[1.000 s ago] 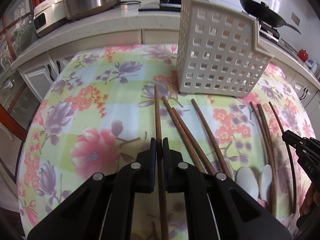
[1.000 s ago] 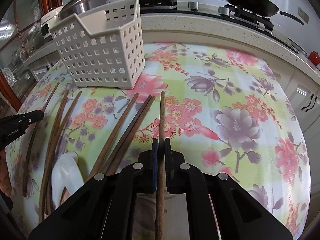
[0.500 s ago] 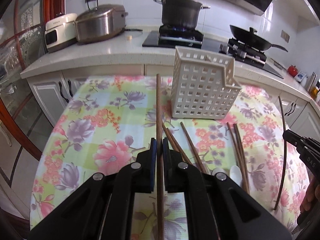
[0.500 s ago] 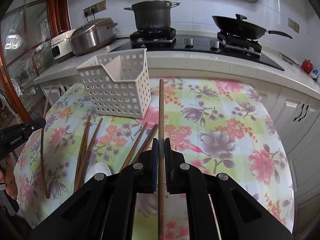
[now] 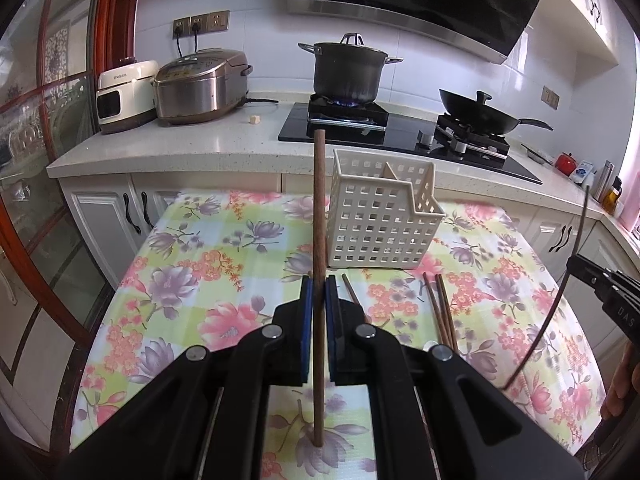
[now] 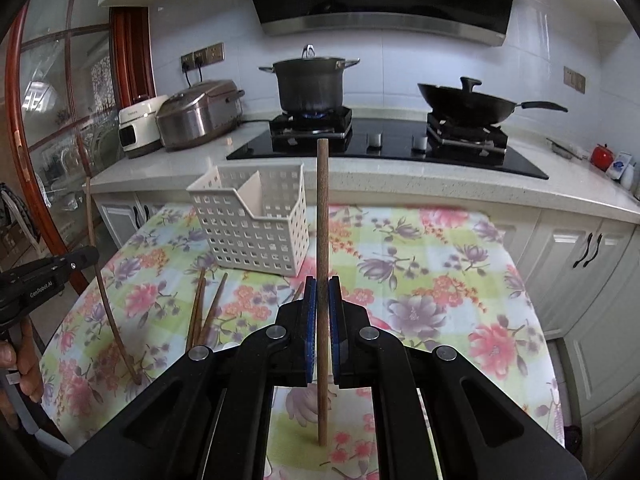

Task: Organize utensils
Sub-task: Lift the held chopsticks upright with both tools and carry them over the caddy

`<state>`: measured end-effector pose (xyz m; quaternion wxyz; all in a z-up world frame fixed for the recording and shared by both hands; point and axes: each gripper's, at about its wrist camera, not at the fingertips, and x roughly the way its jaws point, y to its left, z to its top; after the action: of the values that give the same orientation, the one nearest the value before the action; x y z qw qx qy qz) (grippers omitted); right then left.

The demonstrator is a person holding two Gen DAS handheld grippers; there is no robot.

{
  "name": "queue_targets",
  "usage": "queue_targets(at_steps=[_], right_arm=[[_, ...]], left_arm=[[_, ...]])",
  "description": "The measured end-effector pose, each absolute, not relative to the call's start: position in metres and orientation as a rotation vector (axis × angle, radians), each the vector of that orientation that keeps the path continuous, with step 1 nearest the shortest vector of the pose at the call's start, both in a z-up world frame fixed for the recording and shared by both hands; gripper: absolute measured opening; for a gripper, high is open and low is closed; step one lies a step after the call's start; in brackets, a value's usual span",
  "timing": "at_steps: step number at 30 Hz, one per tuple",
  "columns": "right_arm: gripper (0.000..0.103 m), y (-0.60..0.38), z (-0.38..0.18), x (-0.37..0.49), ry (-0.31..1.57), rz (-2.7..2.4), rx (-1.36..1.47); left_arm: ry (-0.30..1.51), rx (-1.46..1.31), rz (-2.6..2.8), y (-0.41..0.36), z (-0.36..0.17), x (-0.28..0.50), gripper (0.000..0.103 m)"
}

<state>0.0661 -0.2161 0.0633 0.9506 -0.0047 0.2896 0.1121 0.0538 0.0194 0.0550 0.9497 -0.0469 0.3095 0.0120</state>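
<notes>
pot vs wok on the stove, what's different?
The pot is tall and straight-walled; the wok is low and wide. The pot has two short side handles, the wok one long handle. A blue flame shows under the pot; none is visible under the wok. Both are dark, lidded, and sit on burners.

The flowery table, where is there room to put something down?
Bare cloth lies left of the white perforated plastic basket, to the table's left edge, and on the basket's other side toward the white cabinets. It is crowded before the basket, where brown wooden chopsticks lie.
</notes>
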Motion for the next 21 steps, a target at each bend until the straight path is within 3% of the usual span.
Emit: queue_targets(at_steps=[21], right_arm=[[0.006,-0.211,0.090,0.074,0.551,0.247,-0.022]], left_arm=[[0.567,-0.085,-0.024,0.016,0.090,0.063,0.006]])
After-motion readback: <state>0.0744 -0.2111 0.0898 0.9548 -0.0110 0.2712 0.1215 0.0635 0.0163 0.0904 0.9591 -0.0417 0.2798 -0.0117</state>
